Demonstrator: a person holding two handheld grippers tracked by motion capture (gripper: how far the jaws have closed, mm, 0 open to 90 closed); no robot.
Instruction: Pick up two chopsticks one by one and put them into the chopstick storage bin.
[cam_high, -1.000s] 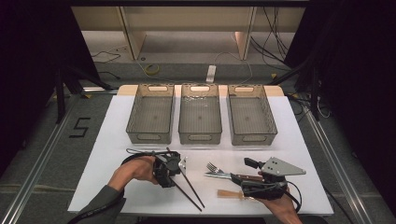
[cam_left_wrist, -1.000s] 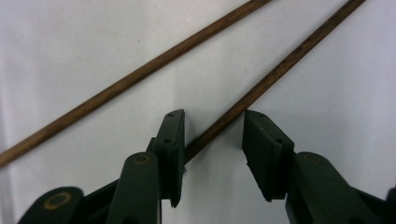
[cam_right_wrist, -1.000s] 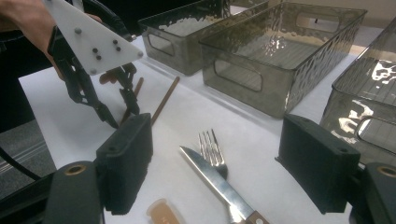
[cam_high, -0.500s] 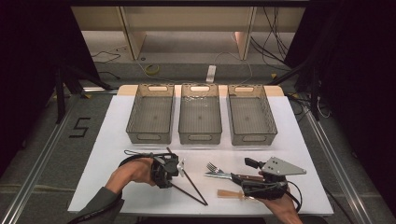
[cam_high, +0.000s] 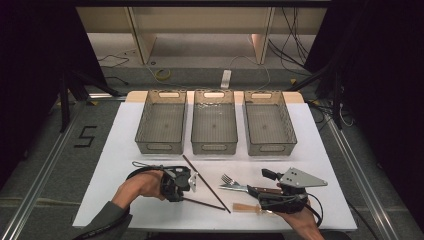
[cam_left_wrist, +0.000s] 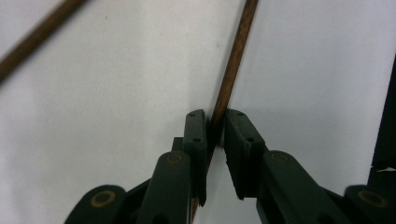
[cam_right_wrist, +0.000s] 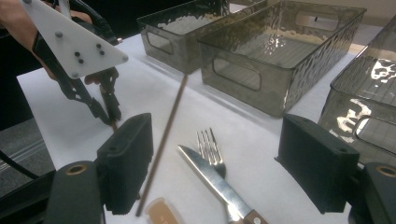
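Note:
Two dark wooden chopsticks lie on the white table (cam_high: 125, 150). My left gripper (cam_high: 184, 197) (cam_left_wrist: 215, 114) points down at one chopstick (cam_left_wrist: 233, 65) (cam_high: 205, 204); its jaws have just been closing and now sit against the stick's sides. The other chopstick (cam_high: 205, 182) (cam_left_wrist: 37, 35) (cam_right_wrist: 170, 116) lies loose, crossing toward the first at the near end. My right gripper (cam_high: 265, 190) (cam_right_wrist: 222, 172) rests at the near right, jaws wide apart and holding nothing. Between and ahead of those jaws lie a fork (cam_right_wrist: 210, 147) (cam_high: 227, 179) and a knife (cam_right_wrist: 210, 179) (cam_high: 245, 188). The left gripper (cam_right_wrist: 108, 105) also appears there at the left.
Three grey see-through trays stand side by side across the far half: left (cam_high: 161, 146), middle (cam_high: 214, 147), right (cam_high: 270, 147). A pale wooden piece (cam_high: 247, 207) (cam_right_wrist: 161, 212) lies by the near edge. Dark floor drops away around the table.
The left jaws have narrowed onto one chopstick. The two chopsticks have shifted on the table and now form a V. Neither hand has travelled.

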